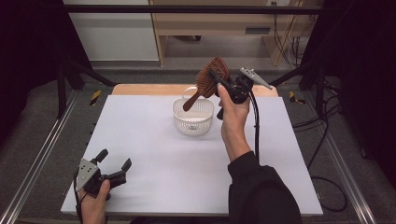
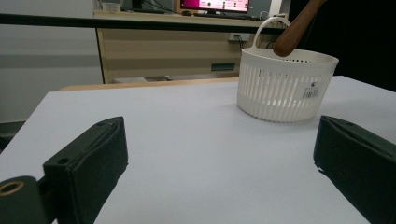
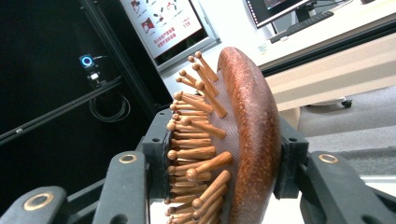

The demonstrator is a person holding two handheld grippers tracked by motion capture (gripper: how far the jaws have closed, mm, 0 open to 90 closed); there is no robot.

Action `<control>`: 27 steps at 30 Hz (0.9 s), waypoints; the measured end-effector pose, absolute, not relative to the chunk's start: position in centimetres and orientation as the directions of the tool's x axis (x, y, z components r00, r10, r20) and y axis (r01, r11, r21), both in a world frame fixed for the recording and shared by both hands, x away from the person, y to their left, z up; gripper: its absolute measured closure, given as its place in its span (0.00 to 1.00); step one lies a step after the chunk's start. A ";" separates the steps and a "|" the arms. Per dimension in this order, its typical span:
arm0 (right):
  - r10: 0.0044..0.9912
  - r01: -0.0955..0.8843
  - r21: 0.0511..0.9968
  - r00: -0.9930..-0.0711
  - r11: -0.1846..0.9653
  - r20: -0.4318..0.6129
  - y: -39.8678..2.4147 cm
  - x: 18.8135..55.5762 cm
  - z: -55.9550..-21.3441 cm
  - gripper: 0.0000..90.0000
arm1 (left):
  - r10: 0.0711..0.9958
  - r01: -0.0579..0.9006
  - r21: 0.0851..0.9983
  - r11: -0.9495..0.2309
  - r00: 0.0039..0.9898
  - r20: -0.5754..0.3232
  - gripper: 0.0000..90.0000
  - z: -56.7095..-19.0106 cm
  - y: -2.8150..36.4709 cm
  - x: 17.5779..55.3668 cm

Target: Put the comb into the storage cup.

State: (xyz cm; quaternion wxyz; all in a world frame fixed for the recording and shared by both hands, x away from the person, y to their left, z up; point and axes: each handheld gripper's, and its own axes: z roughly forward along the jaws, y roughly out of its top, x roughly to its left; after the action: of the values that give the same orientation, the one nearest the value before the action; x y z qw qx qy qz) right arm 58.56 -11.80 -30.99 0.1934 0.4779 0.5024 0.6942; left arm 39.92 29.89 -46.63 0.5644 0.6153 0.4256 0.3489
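Table (image 1: 154, 154), hairbrush (image 3: 243, 140) handle cropped

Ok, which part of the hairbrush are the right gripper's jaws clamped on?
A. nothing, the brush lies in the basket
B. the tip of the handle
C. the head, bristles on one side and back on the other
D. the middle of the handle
C: in the right gripper view the right gripper pinches the brush head, one jaw on the bristles and one on the wooden back, while the handle hangs down over the basket.
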 end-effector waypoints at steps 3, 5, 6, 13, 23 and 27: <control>0.752 0.213 0.882 -0.462 -0.421 0.470 -11.8 58.7 -31.2 0.57 | 0.918 0.131 0.991 0.000 0.393 -0.052 0.03 -46.6 29.9 39.9; 0.753 0.216 0.881 -0.459 -0.421 0.472 -11.8 58.8 -31.3 0.57 | 0.918 0.131 0.991 0.001 0.394 -0.053 0.03 -46.6 29.9 39.9; 0.752 0.217 0.880 -0.459 -0.422 0.473 -11.8 58.9 -31.3 0.57 | 0.917 0.130 0.992 0.001 0.395 -0.053 0.03 -46.6 29.9 39.9; 0.749 0.219 0.879 -0.460 -0.424 0.477 -11.8 59.0 -31.4 0.57 | 0.917 0.131 0.991 0.000 0.396 -0.052 0.03 -46.6 29.9 40.0; 0.750 0.218 0.879 -0.458 -0.425 0.476 -11.9 59.0 -31.5 0.57 | 0.917 0.130 0.992 0.000 0.396 -0.051 0.03 -46.6 29.8 39.9; 0.750 0.222 0.877 -0.457 -0.425 0.479 -11.7 59.1 -31.6 0.57 | 0.917 0.131 0.991 0.001 0.396 -0.054 0.03 -46.6 29.9 40.0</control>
State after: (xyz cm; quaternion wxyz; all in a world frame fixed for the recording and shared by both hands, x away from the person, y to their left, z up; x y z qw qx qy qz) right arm 59.10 -11.72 -31.58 0.1910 0.4850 0.5009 0.6909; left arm 39.96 29.88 -46.60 0.5652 0.6152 0.4258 0.3476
